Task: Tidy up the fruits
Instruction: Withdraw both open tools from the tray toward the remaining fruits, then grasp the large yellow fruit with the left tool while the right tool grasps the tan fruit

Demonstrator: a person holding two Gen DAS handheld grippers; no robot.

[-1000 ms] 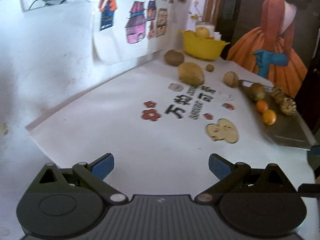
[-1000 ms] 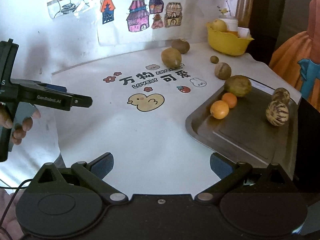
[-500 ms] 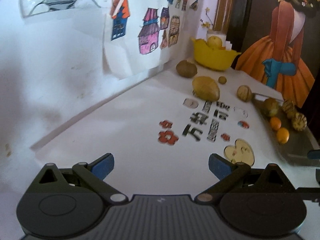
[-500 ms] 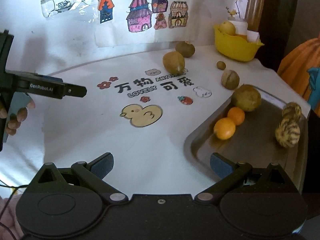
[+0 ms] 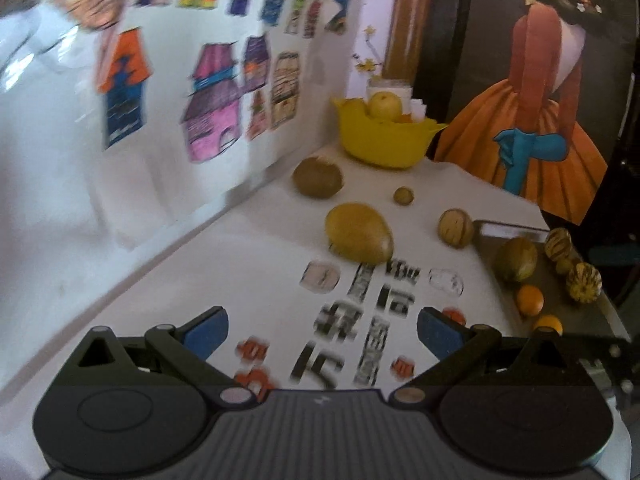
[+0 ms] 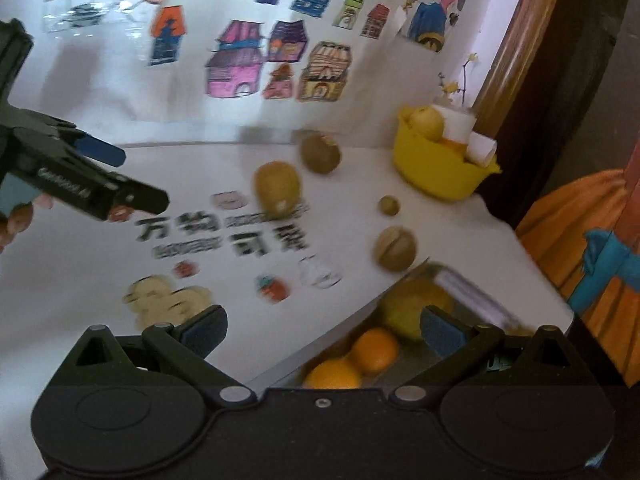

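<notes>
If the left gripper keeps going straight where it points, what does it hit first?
Probably the large yellow-green fruit on the white mat, roughly centred ahead of the open left gripper. Nothing lies between them, though depth is hard to judge.

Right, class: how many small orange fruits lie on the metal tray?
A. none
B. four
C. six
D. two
D: two orange fruits lie side by side on the metal tray, beside a larger yellow-green fruit and striped ones.
</notes>
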